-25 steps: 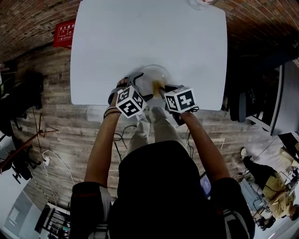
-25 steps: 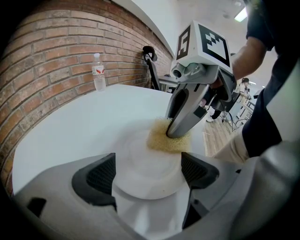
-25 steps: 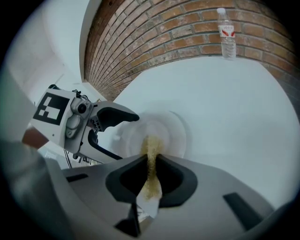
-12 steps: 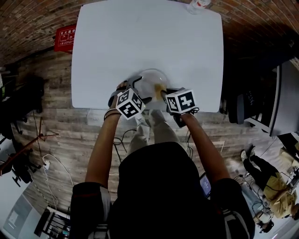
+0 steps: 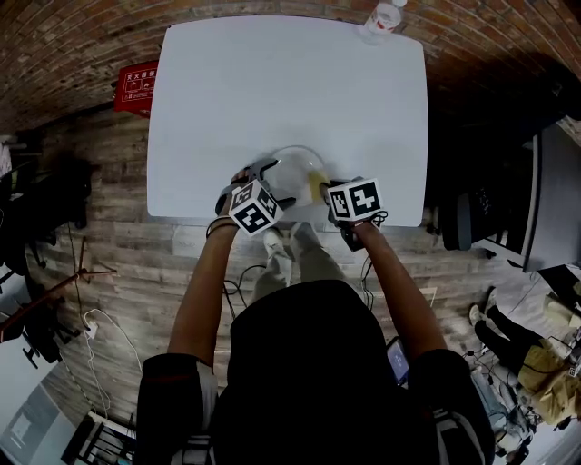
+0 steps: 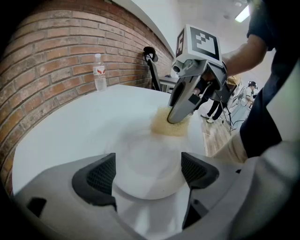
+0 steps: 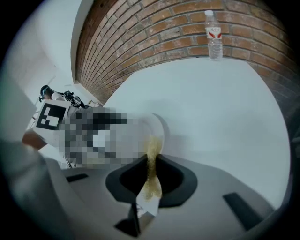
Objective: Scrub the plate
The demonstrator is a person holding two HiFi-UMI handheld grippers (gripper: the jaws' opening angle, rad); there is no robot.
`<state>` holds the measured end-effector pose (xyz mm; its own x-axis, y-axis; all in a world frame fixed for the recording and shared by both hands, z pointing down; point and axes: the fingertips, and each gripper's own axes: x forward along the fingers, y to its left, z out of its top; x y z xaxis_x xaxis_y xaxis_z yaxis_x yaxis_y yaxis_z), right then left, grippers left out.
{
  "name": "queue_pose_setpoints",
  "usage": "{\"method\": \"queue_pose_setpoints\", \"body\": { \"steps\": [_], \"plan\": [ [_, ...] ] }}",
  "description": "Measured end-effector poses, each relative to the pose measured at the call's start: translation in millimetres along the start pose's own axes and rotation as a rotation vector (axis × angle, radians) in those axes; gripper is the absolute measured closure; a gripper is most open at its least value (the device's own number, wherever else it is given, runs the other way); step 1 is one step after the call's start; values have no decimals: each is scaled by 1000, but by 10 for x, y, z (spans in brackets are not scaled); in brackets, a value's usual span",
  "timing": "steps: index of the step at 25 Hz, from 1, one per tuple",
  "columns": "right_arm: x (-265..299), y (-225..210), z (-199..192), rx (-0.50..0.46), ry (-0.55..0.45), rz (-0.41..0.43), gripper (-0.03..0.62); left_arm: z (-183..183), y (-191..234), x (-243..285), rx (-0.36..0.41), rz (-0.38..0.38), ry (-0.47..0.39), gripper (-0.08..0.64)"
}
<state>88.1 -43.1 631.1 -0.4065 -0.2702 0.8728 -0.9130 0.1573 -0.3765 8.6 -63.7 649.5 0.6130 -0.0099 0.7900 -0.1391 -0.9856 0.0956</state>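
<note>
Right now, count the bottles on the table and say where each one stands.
1. The bottle stands upright at the table's far edge, near its right corner, by the brick wall, well away from the plate. None seems hidden.

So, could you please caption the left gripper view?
Right tool presses yellow sponge on the white plate between jaws of the left tool.

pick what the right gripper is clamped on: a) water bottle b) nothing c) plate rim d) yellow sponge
d: in the right gripper view, the right gripper has its jaws closed on the yellow sponge, which rests at the edge of the plate.
</note>
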Motion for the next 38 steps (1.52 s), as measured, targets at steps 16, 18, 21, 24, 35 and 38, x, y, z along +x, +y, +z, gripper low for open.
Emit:
{"method": "queue_pose_setpoints", "body": {
  "steps": [16,18,21,24,35,38],
  "plan": [
    [-358,-152,-49,12,-28,-81,546,479,51,-511,-223,39,-243,144],
    [-455,-99,18,16,-75,-76,546,632,32,-695,-245,68,-311,144],
    [-579,29,234,2,-160,-65,546,821,48,-952,-245,89,-390,146],
    [-720,201,450,-22,-247,-43,546,1013,43,-1202,-283,83,-495,146],
    [-1458,971,989,-120,-520,8,546,1328,-31,-2047,-286,235,-655,192],
    [-1619,1112,1057,-139,-570,6,546,1391,-48,-2246,-258,265,-691,371]
  ]
}}
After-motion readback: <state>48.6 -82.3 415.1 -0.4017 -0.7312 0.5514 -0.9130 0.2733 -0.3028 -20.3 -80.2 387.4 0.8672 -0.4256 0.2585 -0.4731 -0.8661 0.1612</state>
